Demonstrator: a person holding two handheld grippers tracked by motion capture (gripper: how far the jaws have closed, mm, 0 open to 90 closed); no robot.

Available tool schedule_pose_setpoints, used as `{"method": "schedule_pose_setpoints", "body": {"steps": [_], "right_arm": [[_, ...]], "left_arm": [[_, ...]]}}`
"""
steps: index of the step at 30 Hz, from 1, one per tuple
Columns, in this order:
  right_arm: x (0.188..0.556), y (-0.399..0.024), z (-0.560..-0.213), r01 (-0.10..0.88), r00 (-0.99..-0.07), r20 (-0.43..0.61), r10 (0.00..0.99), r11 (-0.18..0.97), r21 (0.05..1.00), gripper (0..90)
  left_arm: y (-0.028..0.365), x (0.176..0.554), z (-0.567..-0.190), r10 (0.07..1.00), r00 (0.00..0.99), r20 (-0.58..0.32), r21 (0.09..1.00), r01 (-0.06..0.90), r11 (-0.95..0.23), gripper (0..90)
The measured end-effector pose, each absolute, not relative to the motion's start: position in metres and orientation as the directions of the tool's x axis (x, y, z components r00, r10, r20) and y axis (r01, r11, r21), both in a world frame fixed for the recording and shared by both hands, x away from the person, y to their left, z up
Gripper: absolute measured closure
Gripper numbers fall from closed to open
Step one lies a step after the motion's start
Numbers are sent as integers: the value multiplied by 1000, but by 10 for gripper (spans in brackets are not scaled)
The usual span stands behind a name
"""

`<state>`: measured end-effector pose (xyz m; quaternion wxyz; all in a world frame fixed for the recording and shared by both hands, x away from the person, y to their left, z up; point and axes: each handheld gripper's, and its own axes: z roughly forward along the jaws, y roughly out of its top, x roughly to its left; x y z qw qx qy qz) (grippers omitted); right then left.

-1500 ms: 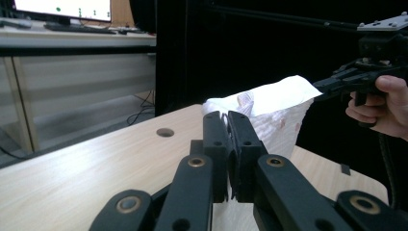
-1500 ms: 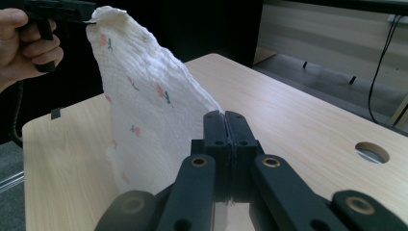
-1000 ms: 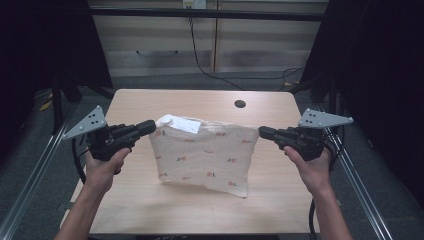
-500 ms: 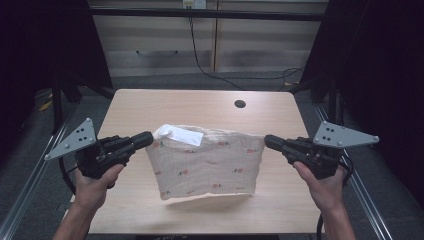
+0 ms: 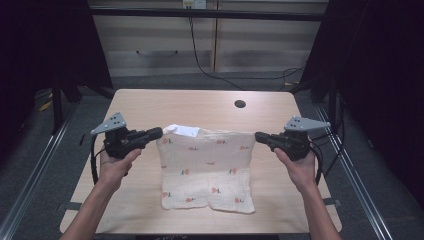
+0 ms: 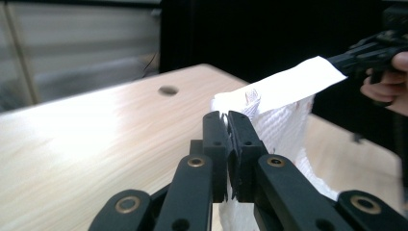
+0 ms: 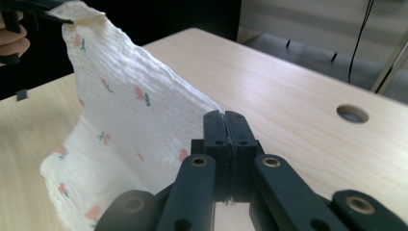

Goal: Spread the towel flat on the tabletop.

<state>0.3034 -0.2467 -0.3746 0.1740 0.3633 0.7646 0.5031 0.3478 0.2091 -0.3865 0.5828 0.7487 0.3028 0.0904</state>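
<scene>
Both grippers pinching cloth (image 5: pixel 207 165) corners, stretched over table (image 5: pixel 150 105).
My left gripper (image 5: pixel 159 133) view shows a white tag; right gripper (image 5: pixel 258 136) view shows floral print. Lower edge rests on table.

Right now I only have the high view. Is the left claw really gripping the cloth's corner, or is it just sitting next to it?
Observer: It's gripping. The left gripper view shows the left claw shut on the cloth, with a bit of fabric poking past its tips.
Operator: And the right one?
Observer: In the right gripper view the right claw is closed tight, and the cloth's edge runs right up to its tips.
Operator: Is the cloth pulled flat between them?
Observer: No. Seen from the right gripper view, it sags in a curve down toward the table.
</scene>
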Motion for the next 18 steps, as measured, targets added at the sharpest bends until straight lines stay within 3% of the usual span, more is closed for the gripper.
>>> {"method": "schedule_pose_setpoints", "body": {"steps": [9,15,18], "right_arm": [[352,-241,-418,481,-648,144,748,255,839,891],[380,-239,-442,543,-619,188,763,242,804,890],[391,-240,-453,576,-587,207,783,224,787,886]], "left_arm": [[210,389,-444,616,728,-301,863,483,-148,863],[212,415,-461,666,671,-325,831,539,-138,837],[218,426,-465,699,616,-362,818,569,-79,778]]}}
